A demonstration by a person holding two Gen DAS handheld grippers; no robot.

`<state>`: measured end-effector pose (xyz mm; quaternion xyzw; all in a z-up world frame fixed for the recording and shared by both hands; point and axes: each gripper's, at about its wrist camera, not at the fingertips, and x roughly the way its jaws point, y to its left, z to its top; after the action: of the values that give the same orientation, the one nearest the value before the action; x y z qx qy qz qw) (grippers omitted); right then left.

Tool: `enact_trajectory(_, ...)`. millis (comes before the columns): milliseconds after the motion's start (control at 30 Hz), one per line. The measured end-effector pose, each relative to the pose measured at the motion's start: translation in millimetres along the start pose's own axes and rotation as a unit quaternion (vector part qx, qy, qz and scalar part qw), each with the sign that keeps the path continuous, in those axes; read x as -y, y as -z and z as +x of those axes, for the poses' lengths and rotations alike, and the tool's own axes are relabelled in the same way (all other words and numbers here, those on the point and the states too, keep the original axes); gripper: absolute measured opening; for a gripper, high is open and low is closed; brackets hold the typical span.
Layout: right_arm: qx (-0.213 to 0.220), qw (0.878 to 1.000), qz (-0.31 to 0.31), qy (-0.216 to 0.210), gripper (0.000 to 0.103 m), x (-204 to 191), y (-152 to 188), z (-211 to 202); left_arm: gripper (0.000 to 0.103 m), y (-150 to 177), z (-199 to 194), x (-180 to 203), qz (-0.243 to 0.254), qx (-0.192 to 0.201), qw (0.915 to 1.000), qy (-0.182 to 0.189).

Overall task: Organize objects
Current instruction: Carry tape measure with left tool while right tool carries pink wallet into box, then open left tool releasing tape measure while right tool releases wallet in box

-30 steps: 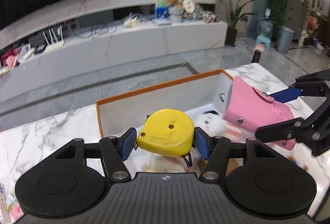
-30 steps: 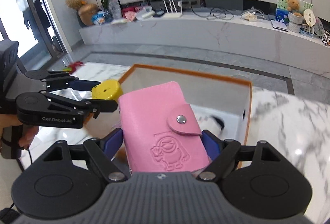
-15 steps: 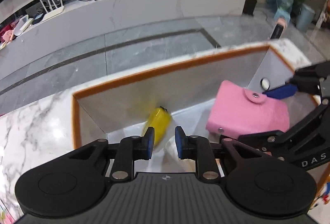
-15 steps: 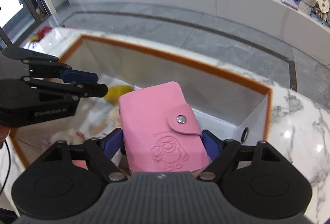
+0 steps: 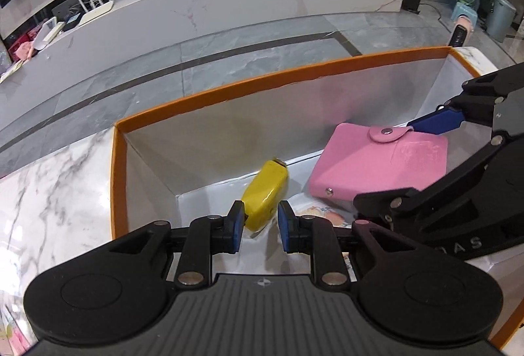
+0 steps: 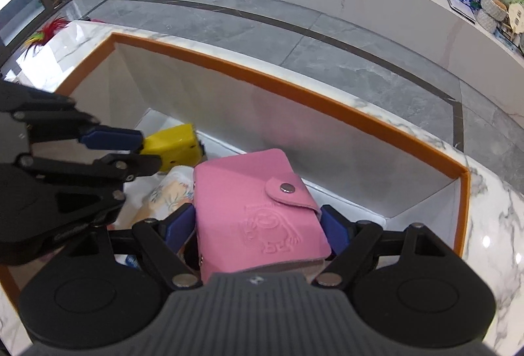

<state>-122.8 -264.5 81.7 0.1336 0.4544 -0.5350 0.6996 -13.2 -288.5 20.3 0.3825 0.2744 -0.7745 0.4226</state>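
A yellow tape measure (image 5: 266,191) lies on its edge inside the orange-rimmed white box (image 5: 209,95), against the far wall; it also shows in the right wrist view (image 6: 173,146). My left gripper (image 5: 260,226) hangs just above it, jaws slightly apart and empty. My right gripper (image 6: 258,225) is shut on a pink snap wallet (image 6: 255,212) and holds it inside the box (image 6: 294,94), right of the tape measure. The wallet also shows in the left wrist view (image 5: 376,166).
Soft printed items (image 6: 167,192) lie on the box floor under both grippers. The box stands on a marble table (image 5: 49,192). A colourful feather toy (image 6: 46,31) lies at the table's far left edge. Beyond are a grey floor and a long TV bench.
My left gripper let go of the tape measure, which dropped into the box, and its jaws narrowed. My right gripper lowered the wallet into the box. Both cameras tilted downward.
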Motion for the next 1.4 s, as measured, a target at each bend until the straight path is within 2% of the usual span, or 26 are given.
enact_trajectory(133, -0.010, 1.000, 0.002, 0.001, 0.083, 1, -2, 7, 0.025, -2, 2, 0, -0.002, -0.006, 1.0000, -0.007)
enact_trajectory(233, -0.017, 1.000, 0.003, 0.007, 0.083, 4, -1, 12, 0.030, -3, 2, 1, 0.004, -0.008, 0.9999, -0.007)
enact_trajectory(367, -0.015, 1.000, 0.007, 0.004, 0.083, 6, 3, 13, 0.031, -5, 3, 3, 0.016, -0.009, 0.9997, -0.014)
enact_trajectory(467, -0.021, 1.000, 0.006, 0.006, 0.083, 8, 4, 14, 0.041, -5, 4, 3, 0.015, -0.013, 0.9995, -0.023)
enact_trajectory(500, -0.028, 1.000, 0.008, 0.007, 0.083, 9, 6, 16, 0.049, -4, 5, 3, 0.016, -0.016, 0.9994, -0.027)
enact_trajectory(633, -0.028, 0.999, 0.021, -0.002, 0.086, 13, 10, 19, 0.055, -4, 3, 5, 0.019, -0.014, 0.9994, -0.026)
enact_trajectory(733, -0.029, 0.999, 0.014, 0.010, 0.091, 15, 12, 18, 0.060, -4, 4, 5, 0.023, -0.015, 0.9994, -0.024)
enact_trajectory(1033, -0.015, 1.000, -0.001, 0.010, 0.090, 9, 13, 7, 0.068, -4, 5, 7, 0.031, -0.016, 0.9992, -0.021)
enact_trajectory(1400, 0.004, 1.000, -0.025, 0.009, 0.090, 3, 18, -11, 0.073, -2, -2, 12, 0.037, -0.011, 0.9988, -0.029)
